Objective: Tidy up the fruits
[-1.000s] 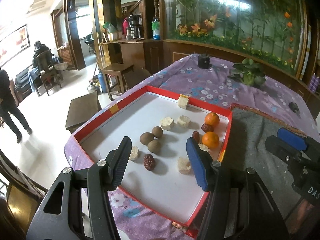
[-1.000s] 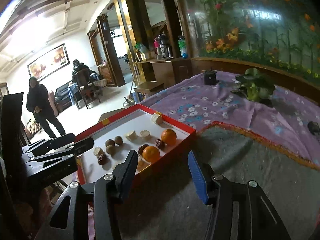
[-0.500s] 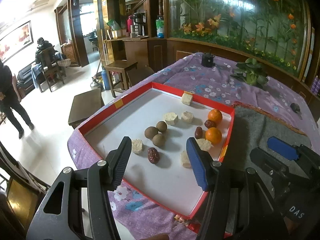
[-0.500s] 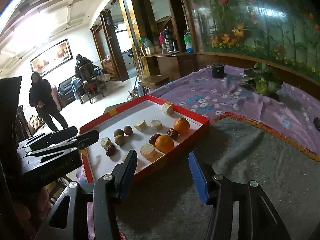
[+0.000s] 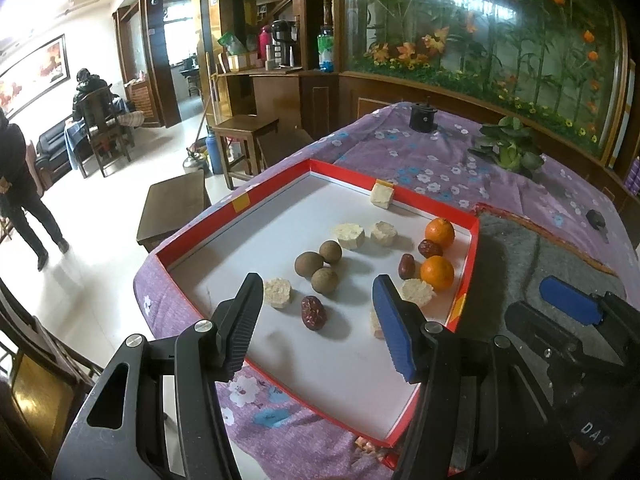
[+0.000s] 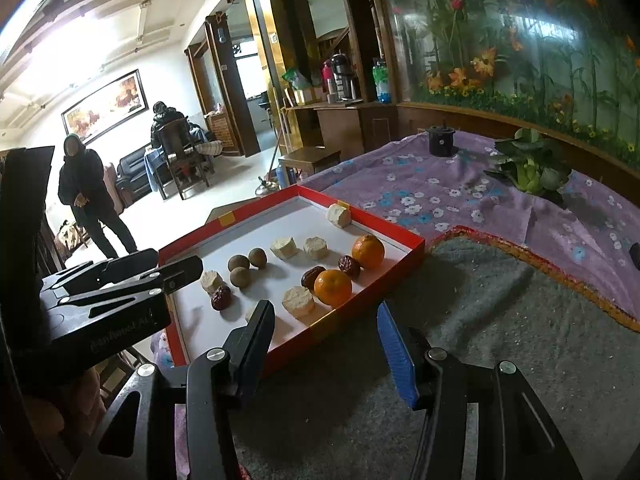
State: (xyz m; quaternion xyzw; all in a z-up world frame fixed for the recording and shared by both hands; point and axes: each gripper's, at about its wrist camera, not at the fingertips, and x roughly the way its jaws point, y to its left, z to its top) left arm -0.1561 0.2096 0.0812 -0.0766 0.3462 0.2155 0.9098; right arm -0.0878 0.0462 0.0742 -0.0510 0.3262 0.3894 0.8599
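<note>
A red-rimmed white tray (image 5: 470,276) (image 6: 404,250) lies on the purple flowered cloth. It holds two oranges (image 5: 437,273) (image 6: 333,287), three brown longans (image 5: 309,264) (image 6: 240,277), three red dates (image 5: 313,312) (image 6: 221,297) and several pale cut chunks (image 5: 277,293) (image 6: 298,300). My left gripper (image 5: 316,326) is open and empty, above the tray's near edge, with a date between its fingers in view. My right gripper (image 6: 326,344) is open and empty, over the grey mat just right of the tray.
A grey mat with an orange border (image 6: 500,320) (image 5: 520,264) covers the table right of the tray. A green plant (image 6: 530,168) and a small black object (image 6: 440,142) stand at the back. The table edge drops to the floor on the left; a person (image 6: 86,196) stands there.
Both grippers have drawn back and risen a little, so the tray sits farther from them in both views. Both stay open. The fruits have not moved.
</note>
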